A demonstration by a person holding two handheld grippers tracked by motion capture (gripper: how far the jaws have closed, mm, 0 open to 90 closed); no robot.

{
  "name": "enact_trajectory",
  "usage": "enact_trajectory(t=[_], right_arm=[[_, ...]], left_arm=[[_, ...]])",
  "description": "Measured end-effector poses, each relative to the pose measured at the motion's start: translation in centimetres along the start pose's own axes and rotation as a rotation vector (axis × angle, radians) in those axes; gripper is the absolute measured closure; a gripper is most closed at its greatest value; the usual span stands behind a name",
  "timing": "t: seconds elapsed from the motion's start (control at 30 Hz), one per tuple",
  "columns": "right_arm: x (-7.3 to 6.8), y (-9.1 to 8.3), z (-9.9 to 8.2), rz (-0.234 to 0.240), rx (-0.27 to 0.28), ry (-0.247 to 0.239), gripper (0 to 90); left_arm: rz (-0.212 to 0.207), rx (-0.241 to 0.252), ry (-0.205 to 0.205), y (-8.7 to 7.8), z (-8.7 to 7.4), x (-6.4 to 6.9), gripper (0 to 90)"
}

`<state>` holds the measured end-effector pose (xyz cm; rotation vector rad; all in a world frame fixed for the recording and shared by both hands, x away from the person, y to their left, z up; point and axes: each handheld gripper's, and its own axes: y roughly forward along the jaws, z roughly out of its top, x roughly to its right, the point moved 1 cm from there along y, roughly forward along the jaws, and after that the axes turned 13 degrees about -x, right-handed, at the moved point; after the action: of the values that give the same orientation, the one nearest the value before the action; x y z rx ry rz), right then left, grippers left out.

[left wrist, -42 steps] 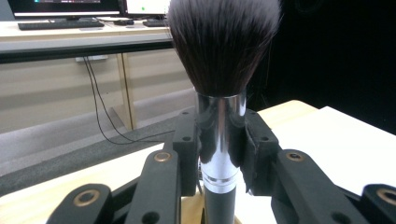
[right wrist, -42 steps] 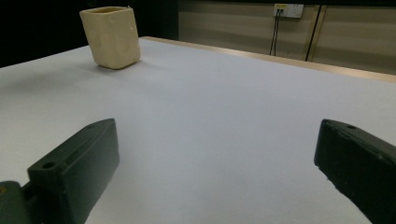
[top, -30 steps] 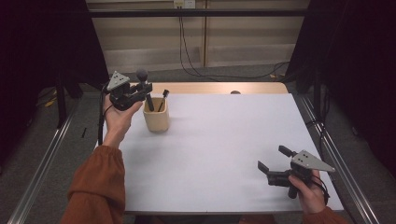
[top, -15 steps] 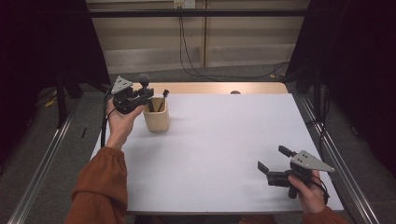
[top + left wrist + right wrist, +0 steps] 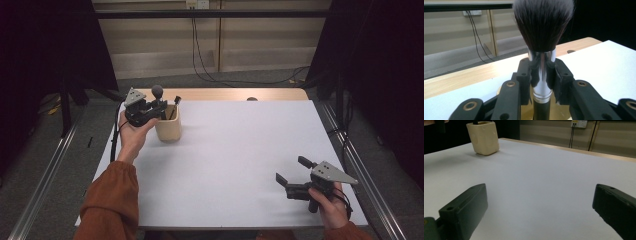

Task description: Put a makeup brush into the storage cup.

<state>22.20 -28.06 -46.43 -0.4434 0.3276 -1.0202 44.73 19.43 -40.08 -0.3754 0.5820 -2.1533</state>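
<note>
Dark-bristled makeup brush (image 5: 543, 45) with silver ferrule: my left gripper (image 5: 146, 108) fingers pinch it upright over the cream square cup (image 5: 168, 128); right gripper (image 5: 295, 176) fingers spread above the white worktop (image 5: 235, 150).

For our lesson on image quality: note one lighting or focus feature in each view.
High view: dim, dark curtains at both sides. Left gripper view: glare streaks on the brush ferrule; near jaws soft. Right gripper view: cup casts a faint shadow; jaws blurred.

Left gripper (image 5: 159, 106) with the clamped brush (image 5: 158, 92) now lower, closer over the beige cup (image 5: 168, 130).
</note>
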Motion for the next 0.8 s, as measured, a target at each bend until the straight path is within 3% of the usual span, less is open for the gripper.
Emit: enact_trajectory(t=[0.8], right_arm=[[-0.09, 0.05, -0.04, 0.004, -0.003, 0.002, 0.0]], left_arm=[[0.004, -0.035, -0.009, 0.77, -1.02, -0.31, 70.7]])
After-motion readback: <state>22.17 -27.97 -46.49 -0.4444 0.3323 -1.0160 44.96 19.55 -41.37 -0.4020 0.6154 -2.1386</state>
